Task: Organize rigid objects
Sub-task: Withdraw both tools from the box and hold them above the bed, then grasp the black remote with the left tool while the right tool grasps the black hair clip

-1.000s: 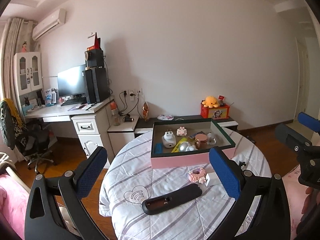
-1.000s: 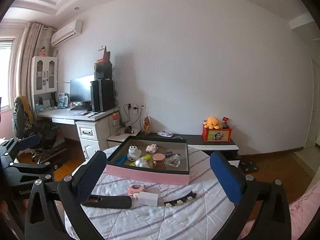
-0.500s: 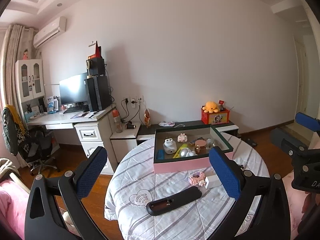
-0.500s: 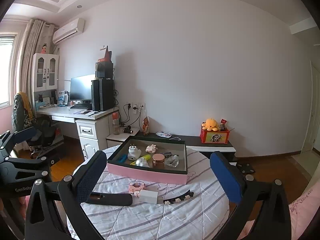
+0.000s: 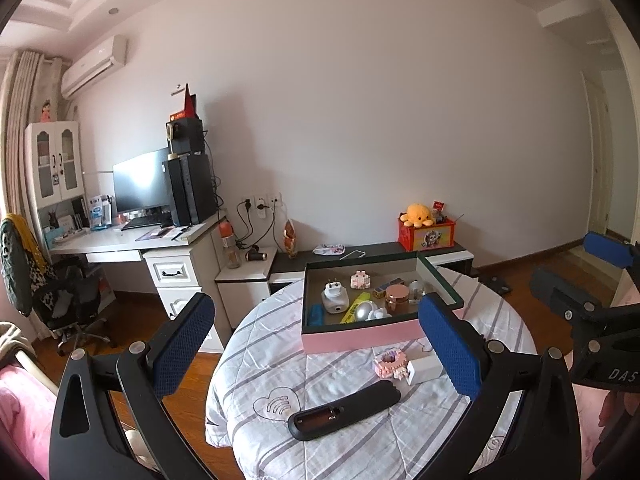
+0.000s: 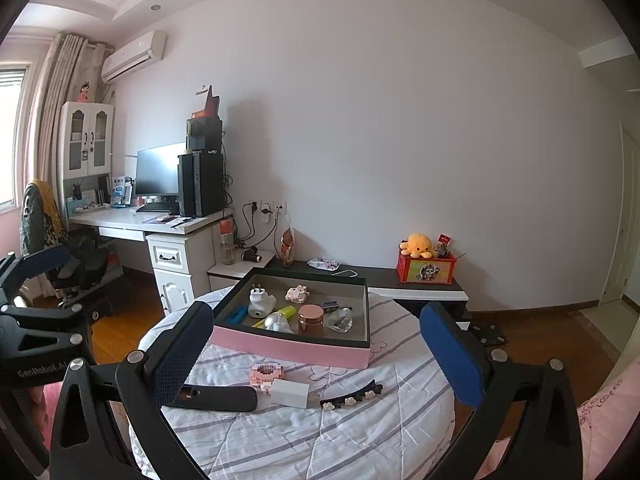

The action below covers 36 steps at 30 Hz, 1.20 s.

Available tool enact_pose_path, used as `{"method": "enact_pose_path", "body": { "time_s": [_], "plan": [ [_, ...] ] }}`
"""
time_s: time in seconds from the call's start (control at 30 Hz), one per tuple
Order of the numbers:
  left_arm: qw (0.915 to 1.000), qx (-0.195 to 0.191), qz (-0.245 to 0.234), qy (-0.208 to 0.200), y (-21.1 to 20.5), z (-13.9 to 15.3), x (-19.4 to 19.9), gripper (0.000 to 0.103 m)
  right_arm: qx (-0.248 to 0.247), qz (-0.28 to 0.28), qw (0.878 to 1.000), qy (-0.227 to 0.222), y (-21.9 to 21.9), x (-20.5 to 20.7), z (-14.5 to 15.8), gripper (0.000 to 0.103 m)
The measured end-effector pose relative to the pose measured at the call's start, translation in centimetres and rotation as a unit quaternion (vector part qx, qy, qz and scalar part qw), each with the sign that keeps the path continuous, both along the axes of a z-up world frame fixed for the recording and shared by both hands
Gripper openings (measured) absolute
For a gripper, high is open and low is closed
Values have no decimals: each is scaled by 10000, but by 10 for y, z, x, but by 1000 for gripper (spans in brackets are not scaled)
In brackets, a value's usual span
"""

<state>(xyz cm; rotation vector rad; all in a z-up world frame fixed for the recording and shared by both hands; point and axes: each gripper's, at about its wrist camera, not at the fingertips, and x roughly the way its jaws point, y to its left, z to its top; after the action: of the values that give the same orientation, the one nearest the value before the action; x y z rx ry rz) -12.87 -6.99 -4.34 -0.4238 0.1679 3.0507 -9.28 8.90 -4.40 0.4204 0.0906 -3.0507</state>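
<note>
Left wrist view cuts your round table point(image 5: 256, 364) off at its near edge, and your left gripper point(image 5: 316, 344), with its blue textured pads, hangs released and empty above the striped quilted cloth. Its right pad hides a corner of the pink-walled, dark-rimmed tray point(image 5: 360, 338) and most of the white box point(image 5: 424, 368) — a smooth rectangular block touching the pink brick-built toy point(image 5: 390, 362). The black remote point(image 5: 344, 410), long, rounded and matte, lies face-down nearest you with its battery bay showing.

From the right wrist view, your right gripper point(image 6: 312, 352) is likewise spread wide, grasping nothing. Its left pad covers one end of the remote. Only this view shows the black hair clip point(image 6: 352, 394) with small white flowers, lying just right of the white box; the left view hides it.

Inside the tray the small things crowd together: a white plug adapter point(image 6: 260, 302), a rose-gold lidded jar point(image 6: 311, 316), a clear glass bottle point(image 6: 340, 319) — its contents are hard to make out.
</note>
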Motion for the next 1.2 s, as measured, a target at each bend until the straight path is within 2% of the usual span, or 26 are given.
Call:
{"method": "enact_pose_path", "body": {
  "time_s": [0.27, 0.5, 0.67, 0.9, 1.2],
  "plan": [
    [9999, -45, 67, -71, -3, -5, -14, 103, -8, 40, 9999, -99, 1, -16, -4, 103],
    [9984, -19, 188, -529, -17, -32, -43, 103, -29, -11, 9991, -414, 7, -38, -24, 103],
    [9947, 41, 200, -1007, -25, -61, -64, 103, -73, -71, 9969, -776, 14, -57, -47, 103],
    [9864, 0, -152, -1639, -7, -103, -90, 103, -86, -224, 9901, -1381, 30, -81, -89, 103],
    [9763, -284, -336, -2118, 7, -140, -107, 103, -106, -384, 9762, -2131, 48, -106, -142, 103]
  ]
}}
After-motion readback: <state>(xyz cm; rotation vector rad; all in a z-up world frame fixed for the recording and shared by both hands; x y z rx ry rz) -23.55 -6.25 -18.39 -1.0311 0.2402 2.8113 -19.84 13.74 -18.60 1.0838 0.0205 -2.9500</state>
